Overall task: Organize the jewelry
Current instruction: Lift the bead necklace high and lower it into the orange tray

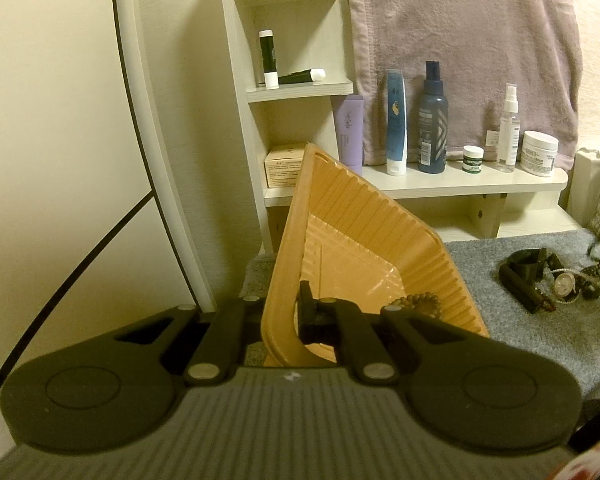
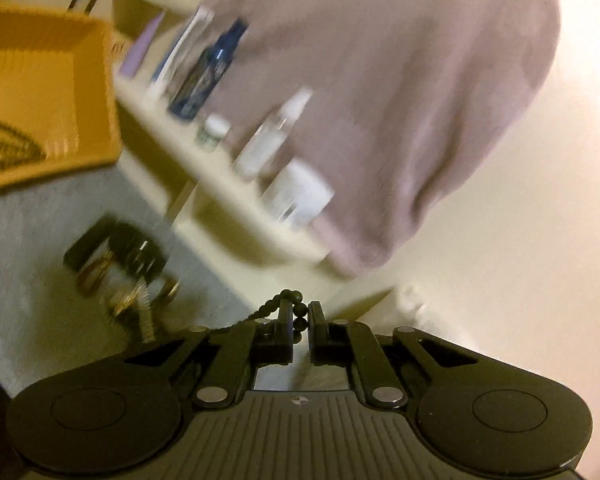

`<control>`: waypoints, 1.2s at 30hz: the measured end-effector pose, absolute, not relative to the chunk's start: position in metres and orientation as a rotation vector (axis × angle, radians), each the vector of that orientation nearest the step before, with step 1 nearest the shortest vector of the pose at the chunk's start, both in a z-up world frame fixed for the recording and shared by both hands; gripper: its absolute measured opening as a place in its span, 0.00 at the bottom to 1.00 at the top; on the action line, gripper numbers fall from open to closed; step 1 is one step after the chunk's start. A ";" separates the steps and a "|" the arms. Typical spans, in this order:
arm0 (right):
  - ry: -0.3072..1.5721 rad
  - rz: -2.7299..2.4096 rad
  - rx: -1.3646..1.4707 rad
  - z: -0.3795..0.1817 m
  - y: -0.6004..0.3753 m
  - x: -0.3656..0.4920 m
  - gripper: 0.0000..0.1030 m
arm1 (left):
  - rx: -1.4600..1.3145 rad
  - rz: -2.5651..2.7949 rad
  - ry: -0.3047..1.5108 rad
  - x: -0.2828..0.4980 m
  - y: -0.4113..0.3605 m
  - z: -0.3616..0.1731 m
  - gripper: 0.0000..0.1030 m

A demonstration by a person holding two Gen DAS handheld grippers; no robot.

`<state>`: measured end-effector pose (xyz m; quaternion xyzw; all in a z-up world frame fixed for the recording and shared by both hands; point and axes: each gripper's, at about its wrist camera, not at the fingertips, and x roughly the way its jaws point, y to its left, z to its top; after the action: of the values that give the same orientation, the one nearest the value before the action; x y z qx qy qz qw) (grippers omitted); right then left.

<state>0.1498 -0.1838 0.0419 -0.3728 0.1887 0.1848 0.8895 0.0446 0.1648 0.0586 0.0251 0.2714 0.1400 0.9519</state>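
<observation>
In the left wrist view my left gripper (image 1: 282,310) is shut on the near rim of an orange ribbed tray (image 1: 340,208), which is tipped up on the grey mat (image 1: 540,332). A brown beaded bracelet (image 1: 418,304) lies in the tray's low corner. To the right, a pile of jewelry (image 1: 556,284) with a watch and a black band rests on the mat. The right wrist view is blurred and rolled. There my right gripper (image 2: 301,312) is shut on a strand of black beads (image 2: 284,295), lifted above the mat. The jewelry pile (image 2: 120,272) lies below left, the orange tray (image 2: 60,80) upper left.
A pale wooden shelf (image 1: 460,184) behind the mat carries several tubes, bottles and jars. A mauve towel (image 1: 460,40) hangs behind them. Small shelves (image 1: 300,88) hold lip balm sticks and a box. A white curved frame with a black cable (image 1: 140,120) stands at the left.
</observation>
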 end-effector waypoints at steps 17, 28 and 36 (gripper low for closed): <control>0.166 0.344 -0.891 0.162 -0.179 0.145 0.06 | 0.061 0.275 0.546 0.045 0.165 0.058 0.05; 0.011 0.352 -0.968 0.230 -0.158 0.148 0.06 | 0.069 0.271 0.545 0.044 0.163 0.059 0.05; -0.063 0.378 -0.976 0.270 -0.139 0.148 0.06 | 0.073 0.267 0.544 0.045 0.163 0.061 0.06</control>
<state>0.1482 -0.1392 0.2703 -0.4658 -0.0299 0.1804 0.8658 0.0455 0.1628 0.0606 0.0359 0.2680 0.1312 0.9538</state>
